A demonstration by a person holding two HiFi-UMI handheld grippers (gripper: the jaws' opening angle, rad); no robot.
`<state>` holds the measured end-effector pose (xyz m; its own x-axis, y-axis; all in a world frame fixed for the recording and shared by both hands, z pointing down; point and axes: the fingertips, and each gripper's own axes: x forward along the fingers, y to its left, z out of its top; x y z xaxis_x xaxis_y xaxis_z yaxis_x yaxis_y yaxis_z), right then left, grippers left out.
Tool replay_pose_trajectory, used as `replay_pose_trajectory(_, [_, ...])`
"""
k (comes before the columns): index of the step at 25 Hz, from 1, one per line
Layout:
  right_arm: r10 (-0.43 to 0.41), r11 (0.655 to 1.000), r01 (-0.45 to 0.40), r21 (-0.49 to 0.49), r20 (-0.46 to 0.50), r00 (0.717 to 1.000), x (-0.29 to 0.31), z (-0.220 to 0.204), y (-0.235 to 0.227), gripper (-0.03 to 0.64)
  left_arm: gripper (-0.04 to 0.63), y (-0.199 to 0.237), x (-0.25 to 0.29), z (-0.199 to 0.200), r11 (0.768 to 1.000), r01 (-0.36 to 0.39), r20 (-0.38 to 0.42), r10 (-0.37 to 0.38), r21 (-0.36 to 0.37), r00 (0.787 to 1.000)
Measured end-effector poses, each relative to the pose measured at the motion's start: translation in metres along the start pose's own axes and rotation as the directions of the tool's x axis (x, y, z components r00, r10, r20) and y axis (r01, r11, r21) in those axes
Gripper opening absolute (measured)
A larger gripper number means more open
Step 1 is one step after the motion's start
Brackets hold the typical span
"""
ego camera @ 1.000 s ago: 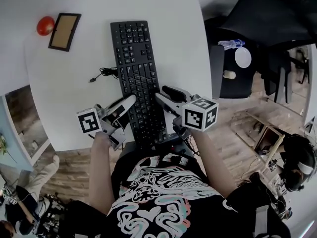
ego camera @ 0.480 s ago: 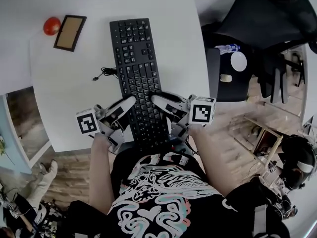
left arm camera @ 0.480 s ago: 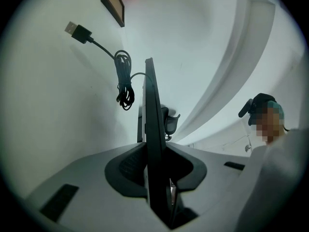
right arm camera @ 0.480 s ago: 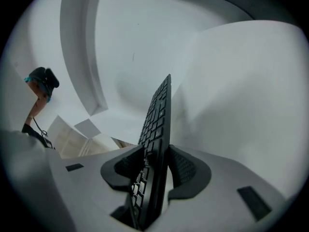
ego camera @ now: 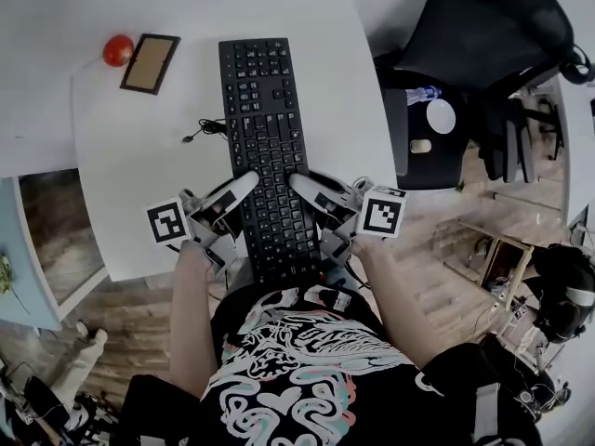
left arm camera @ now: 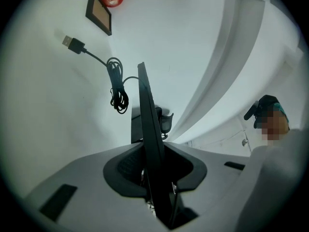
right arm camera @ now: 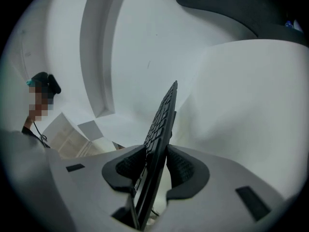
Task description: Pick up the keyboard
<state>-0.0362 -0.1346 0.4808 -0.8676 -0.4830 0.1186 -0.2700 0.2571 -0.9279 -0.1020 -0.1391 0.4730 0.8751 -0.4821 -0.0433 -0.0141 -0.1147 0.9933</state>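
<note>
The black full-size keyboard [ego camera: 265,147] stretches lengthwise across the white worktop [ego camera: 139,184], keys up, its near end past the front edge. Its cable [ego camera: 212,130] lies coiled at its left, unplugged.

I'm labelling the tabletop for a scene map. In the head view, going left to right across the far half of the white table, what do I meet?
red ball → brown framed board → coiled USB cable → black keyboard

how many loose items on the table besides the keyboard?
2: a red round object at the far left, and a dark-framed tan panel beside it. The keyboard may hide more.
</note>
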Motion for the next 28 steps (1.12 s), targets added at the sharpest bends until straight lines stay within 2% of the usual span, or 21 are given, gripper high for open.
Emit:
replay_pose_trajectory(9, [-0.003,0.996,0.005,-0.086,0.028,1.000,0.000,-0.005,0.000,0.152,0.101,0.008,-0.005,-0.004,0.998,0.033,-0.015,-0.032,0.045,0.999])
replay_pose_trajectory(13, [0.016,0.999,-0.016,-0.036,0.001,1.000,-0.003,-0.003,0.001,0.150,0.101,0.006,-0.004,-0.008,0.999,-0.024,0.011,0.023,0.033,1.000])
replay_pose_trajectory(16, [0.020,1.000,-0.020,0.014,-0.035,0.999,-0.003,-0.002,-0.018,0.146,0.103,0.020,0.002,-0.009,0.997,-0.078,0.020,0.078,0.018,0.997])
replay_pose_trajectory(19, [0.009,1.000,-0.008,0.008,-0.053,0.999,-0.001,-0.001,-0.032,0.146,0.104,0.033,0.008,-0.009,0.995,-0.102,0.007,0.102,0.015,0.995])
replay_pose_trajectory(28, [0.030,0.999,-0.031,-0.033,-0.026,0.999,0.000,-0.008,-0.033,0.146,0.110,0.036,0.006,-0.008,0.996,-0.063,0.029,0.061,0.060,0.998])
